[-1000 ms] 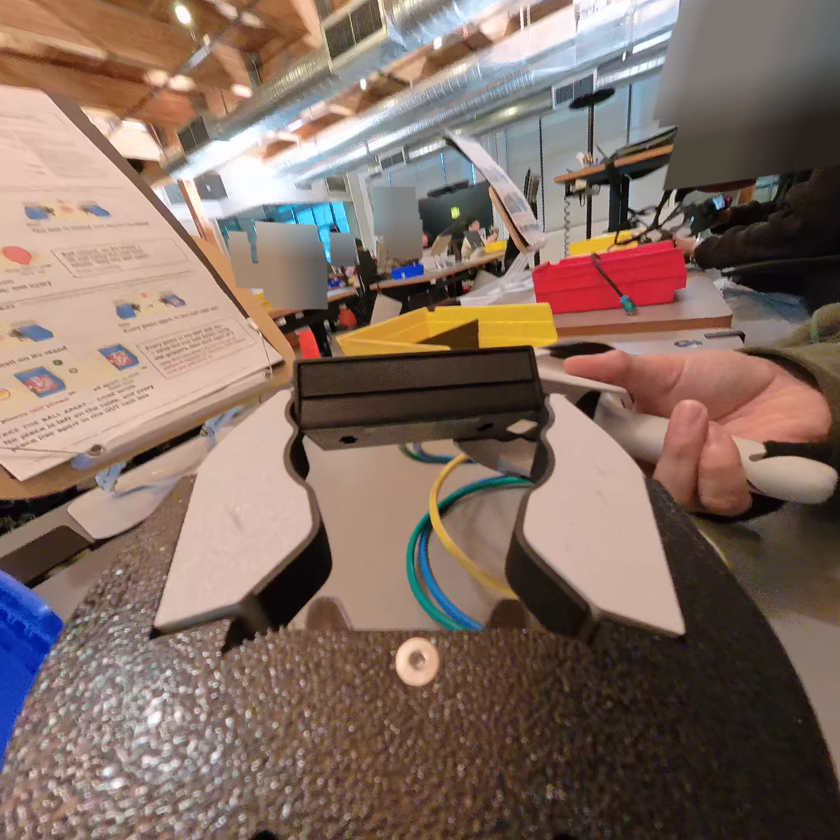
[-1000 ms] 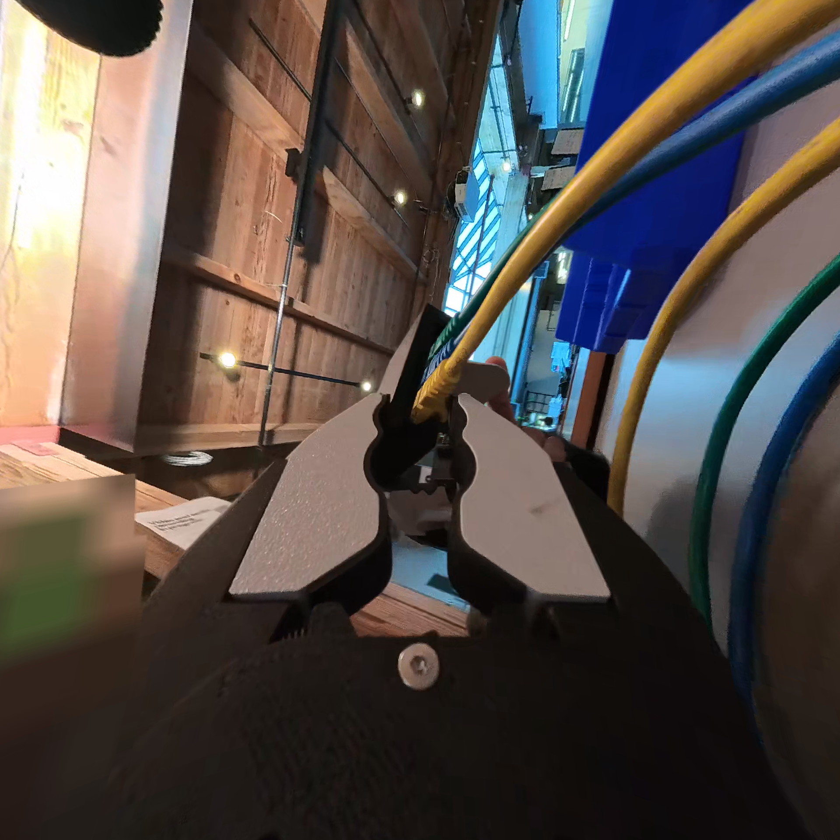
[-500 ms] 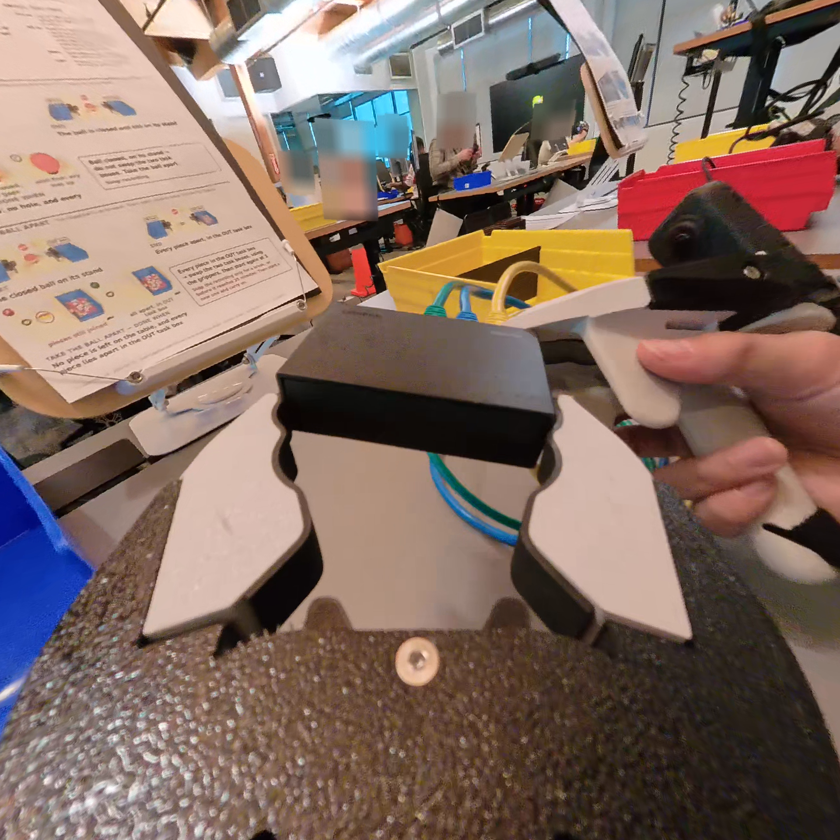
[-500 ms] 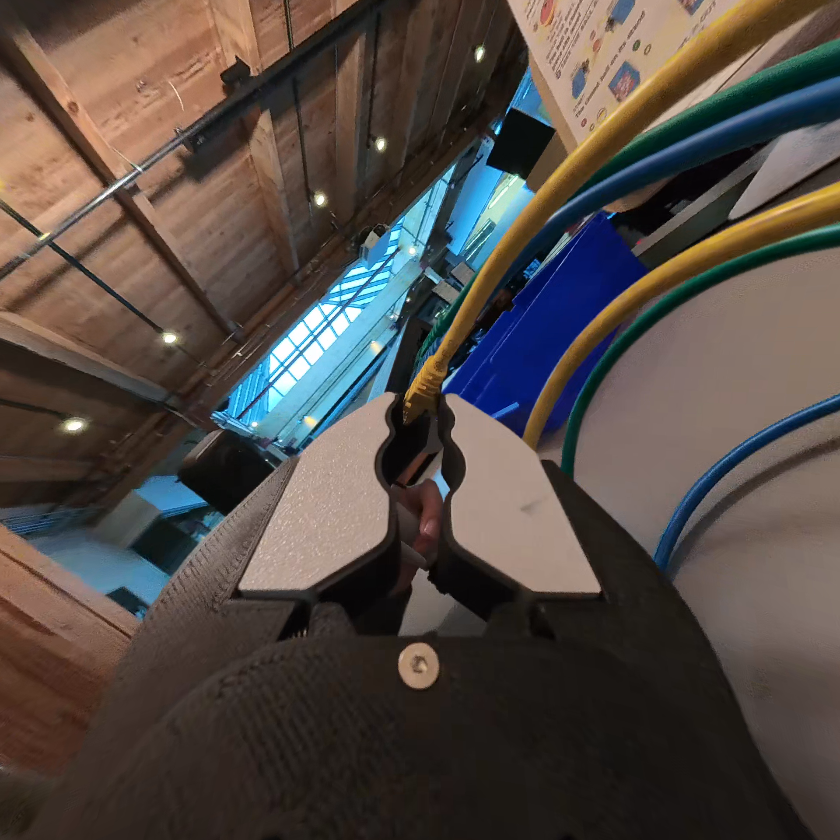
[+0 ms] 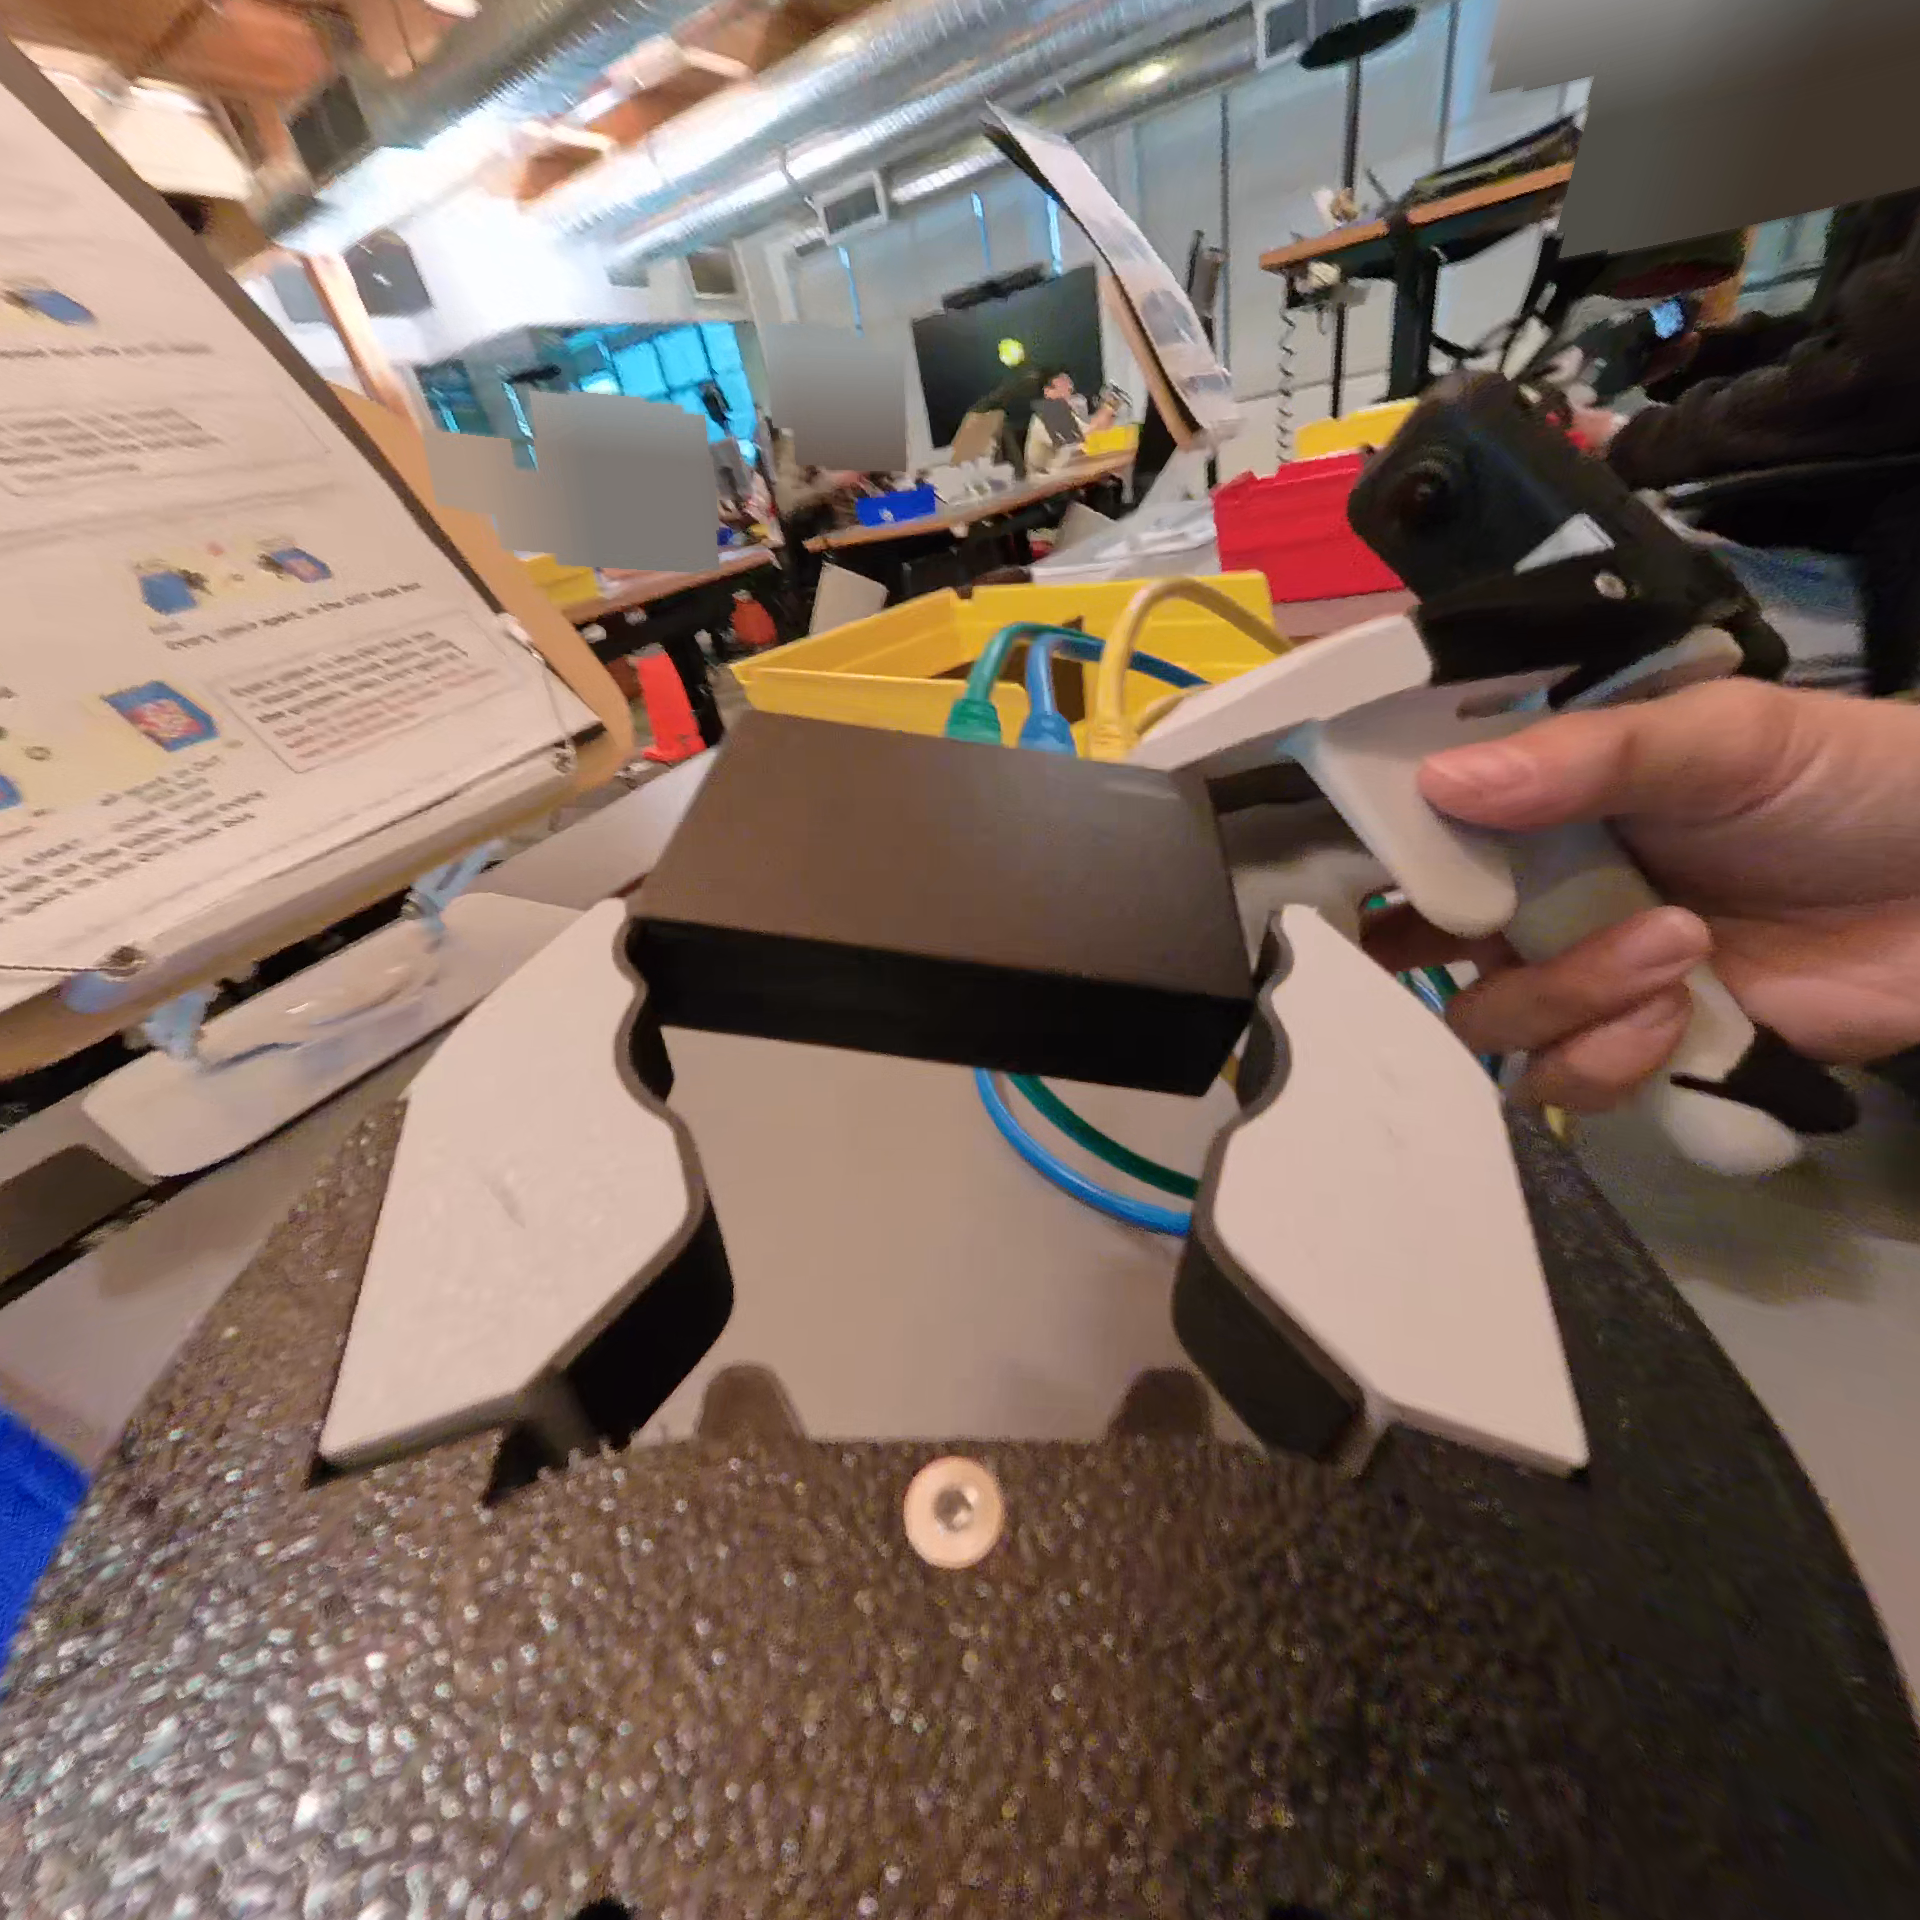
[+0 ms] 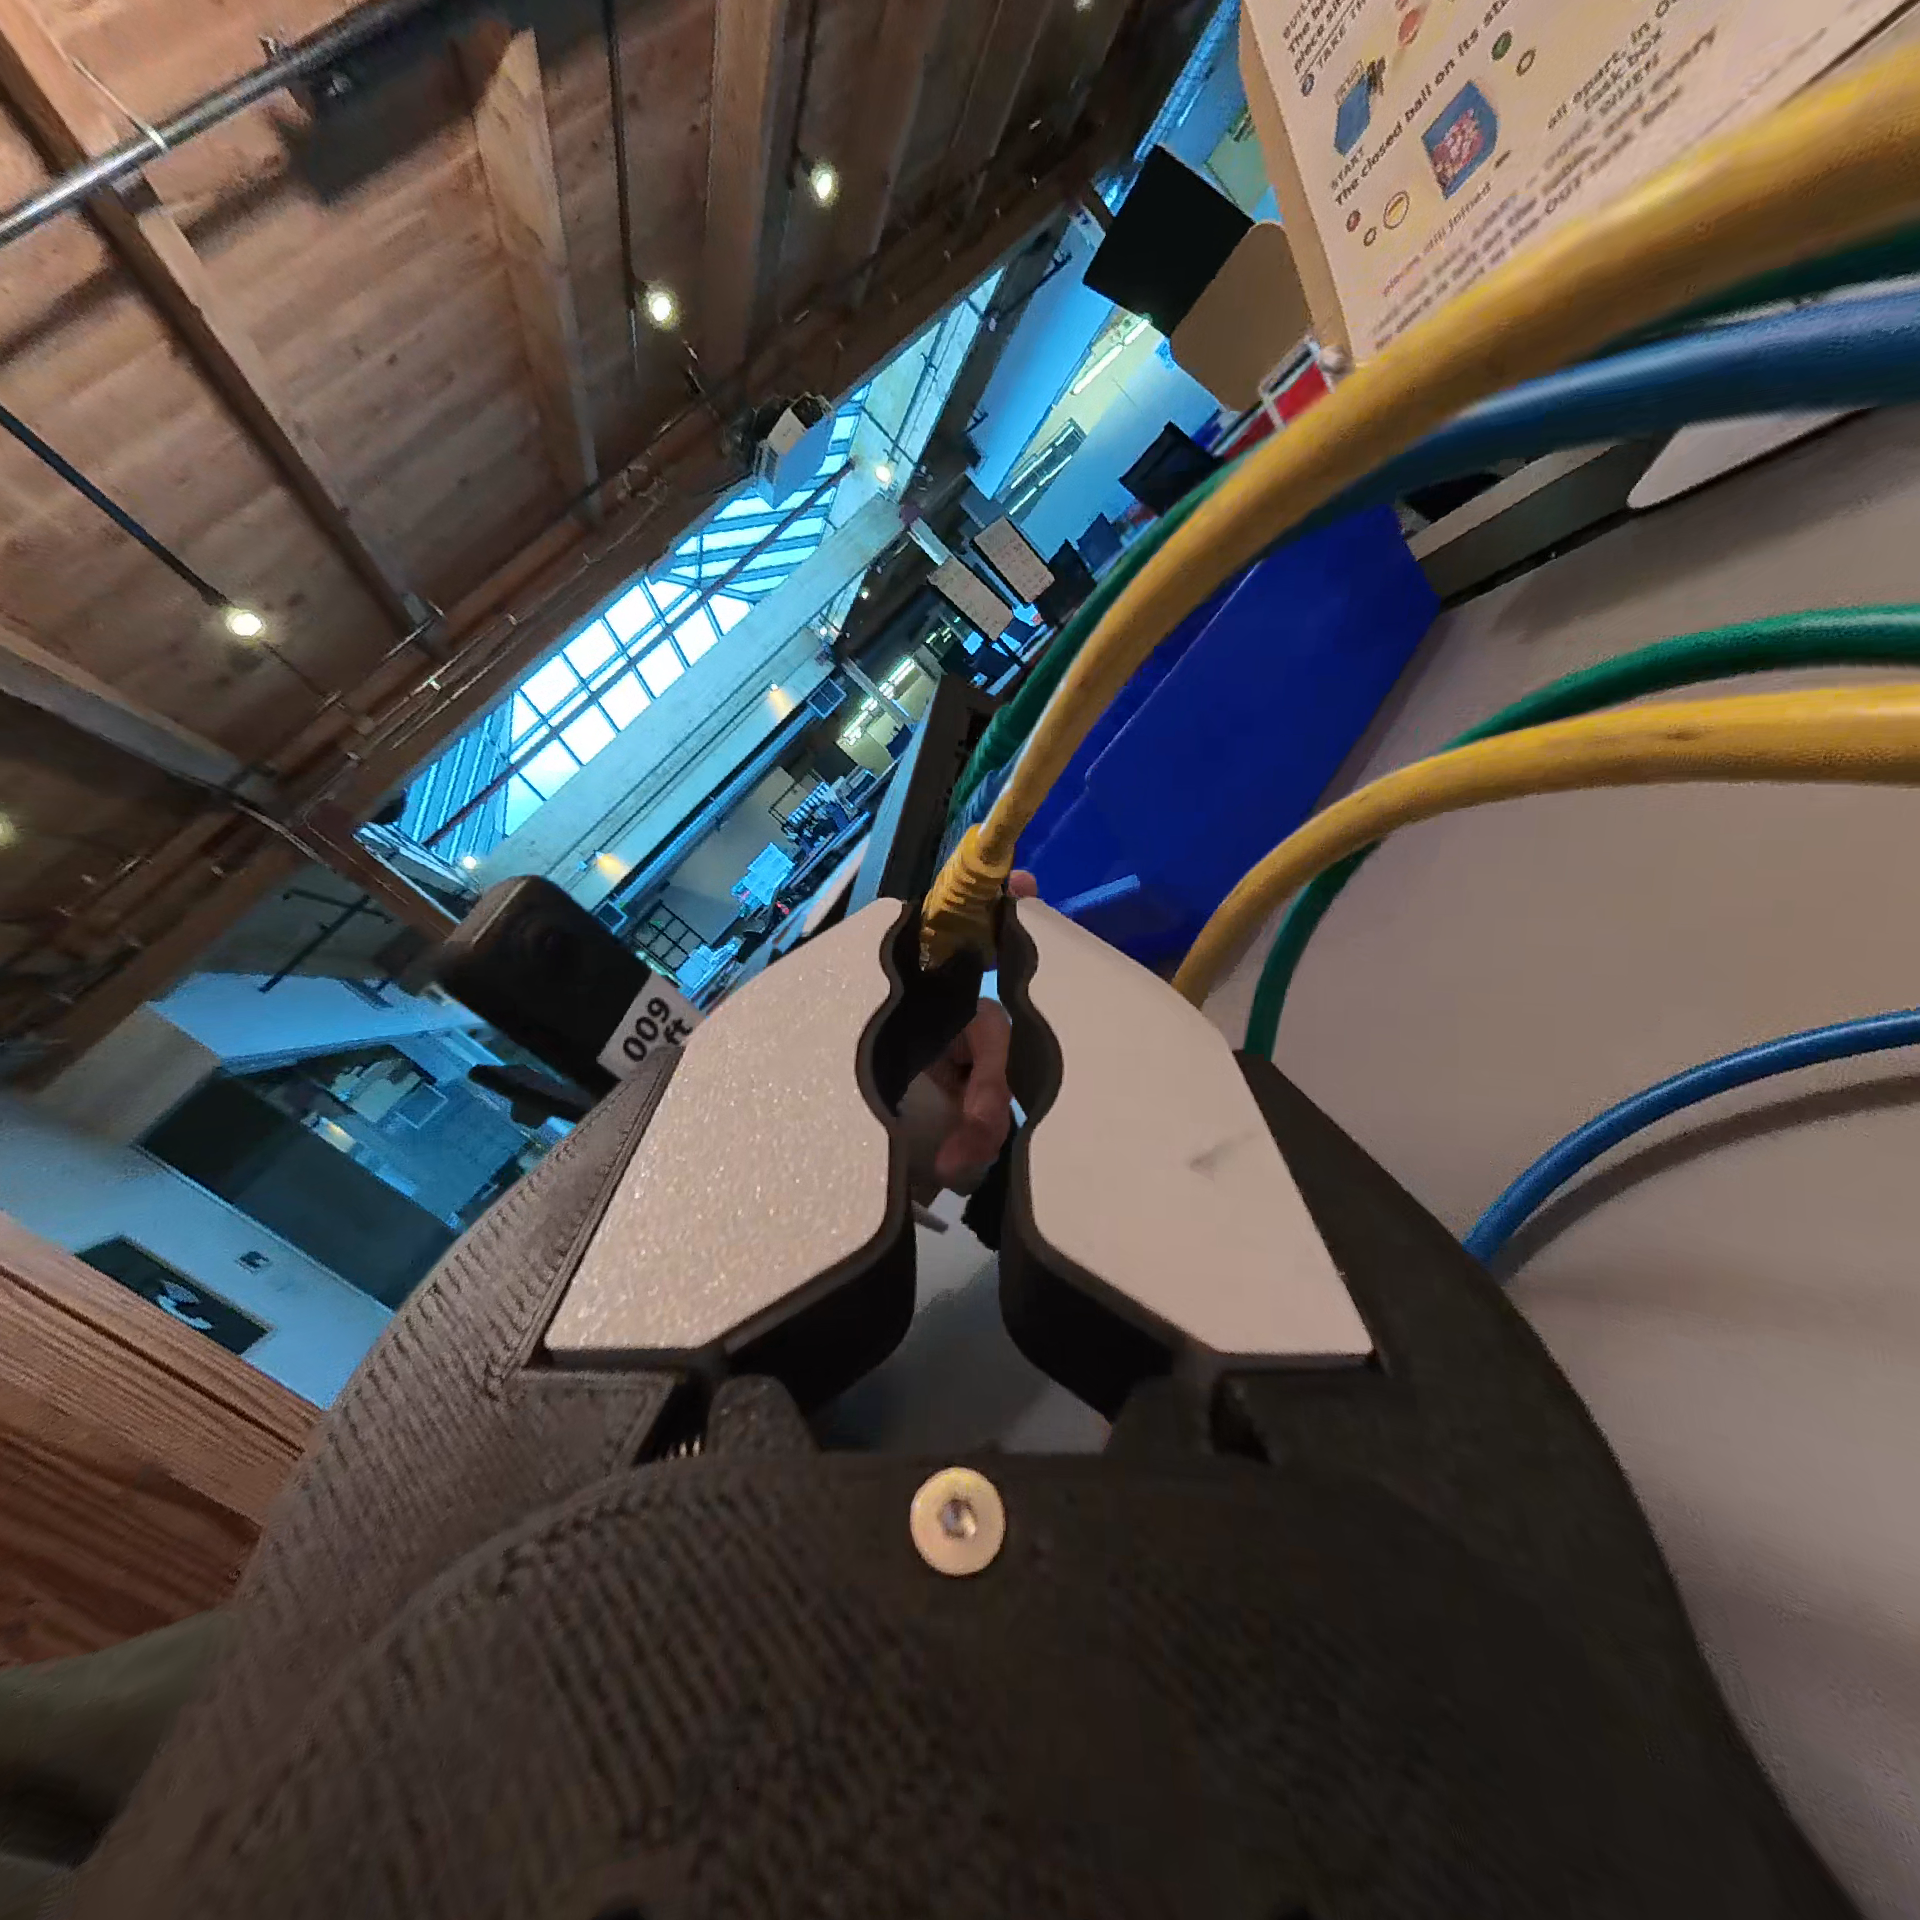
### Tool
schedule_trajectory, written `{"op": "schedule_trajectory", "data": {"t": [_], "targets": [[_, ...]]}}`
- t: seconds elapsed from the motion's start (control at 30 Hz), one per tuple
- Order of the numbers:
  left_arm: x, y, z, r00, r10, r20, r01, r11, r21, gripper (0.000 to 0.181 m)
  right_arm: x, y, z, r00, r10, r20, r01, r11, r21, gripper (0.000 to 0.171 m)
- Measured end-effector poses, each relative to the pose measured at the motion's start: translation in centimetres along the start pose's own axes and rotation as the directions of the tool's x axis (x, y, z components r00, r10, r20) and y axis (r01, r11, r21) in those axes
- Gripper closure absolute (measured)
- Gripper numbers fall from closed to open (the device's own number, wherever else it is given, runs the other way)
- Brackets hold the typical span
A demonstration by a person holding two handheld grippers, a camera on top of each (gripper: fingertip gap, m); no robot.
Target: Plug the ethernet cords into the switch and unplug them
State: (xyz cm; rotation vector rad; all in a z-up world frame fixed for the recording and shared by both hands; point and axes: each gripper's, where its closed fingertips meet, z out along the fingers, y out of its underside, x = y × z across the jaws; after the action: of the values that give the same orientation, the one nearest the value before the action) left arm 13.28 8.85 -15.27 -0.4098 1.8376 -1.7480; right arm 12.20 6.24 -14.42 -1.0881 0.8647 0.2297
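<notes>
Left tool [image 5: 940,1003] clamping black switch [image 5: 935,914], right tool [image 6: 961,935] pinching yellow plug [image 6: 961,902] at switch

Black switch [image 5: 940,904] held aloft, tilted, green [image 5: 975,717], blue [image 5: 1047,724], yellow cords [image 5: 1110,730] plugged in rear

Pale grey counter [image 5: 935,1226], with loops of blue cable [image 5: 1060,1164] and green cable [image 5: 1112,1138] lying on it, blue bin [image 6: 1236,727] alongside.

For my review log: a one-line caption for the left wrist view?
Left gripper clamps the black switch; right gripper pinches the yellow cord's plug.
</notes>
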Motion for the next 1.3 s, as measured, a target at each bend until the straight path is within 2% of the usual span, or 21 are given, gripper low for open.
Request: {"op": "schedule_trajectory", "data": {"t": [0.2,0.27,0.33,0.47,0.53,0.73,0.83,1.0,1.1,1.3], "targets": [[-0.3,0.1,0.7,0.994,0.104,-0.017,-0.104,0.995,-0.003,0.075,0.3,-0.4,-0.2,1.0,0.006,-0.02,-0.006,1.0,-0.02,0.157],[-0.2,0.8,1.2,0.995,0.086,-0.046,-0.088,0.995,-0.042,0.076,0.7,-0.7,-0.5,0.997,0.075,-0.022,-0.075,0.997,0.018,0.158],[0.0,0.7,1.7,0.998,0.043,-0.047,-0.044,0.999,-0.021,0.077,1.2,-1.0,-0.8,0.989,0.148,-0.013,-0.147,0.986,0.075,0.157],[0.2,1.8,2.5,0.999,0.034,-0.005,-0.034,0.999,-0.032,0.078,2.8,-0.7,-1.3,0.964,0.26,-0.062,-0.251,0.96,0.124,0.153],[0.2,2.4,2.6,0.996,0.083,0.013,-0.082,0.994,-0.071,0.078,3.3,-0.4,-1.4,0.957,0.279,-0.081,-0.269,0.955,0.122,0.143],[-0.1,1.6,2.3,0.993,0.11,0.032,-0.108,0.992,-0.07,0.078,2.9,0.7,-0.8,0.928,0.373,-0.004,-0.371,0.924,0.088,0.141],[-0.3,1.4,2.0,0.997,0.076,0.033,-0.075,0.996,-0.044,0.078,2.9,0.0,-1.1,0.884,0.463,0.062,-0.466,0.872,0.149,0.148],[-0.1,1.3,1.9,1.0,0.025,0.016,-0.025,1.0,-0.01,0.078,2.5,-0.4,-1.1,0.863,0.493,0.106,-0.505,0.848,0.163,0.143],[0.0,1.2,2.0,1.0,0.011,0.015,-0.011,1.0,0.001,0.078,2.9,0.2,-1.1,0.854,0.516,0.072,-0.52,0.838,0.163,0.156],[0.2,1.3,2.1,1.0,0.007,0.018,-0.007,1.0,0.01,0.079,3.2,0.3,-1.3,0.818,0.568,0.093,-0.574,0.793,0.204,0.157]]}}
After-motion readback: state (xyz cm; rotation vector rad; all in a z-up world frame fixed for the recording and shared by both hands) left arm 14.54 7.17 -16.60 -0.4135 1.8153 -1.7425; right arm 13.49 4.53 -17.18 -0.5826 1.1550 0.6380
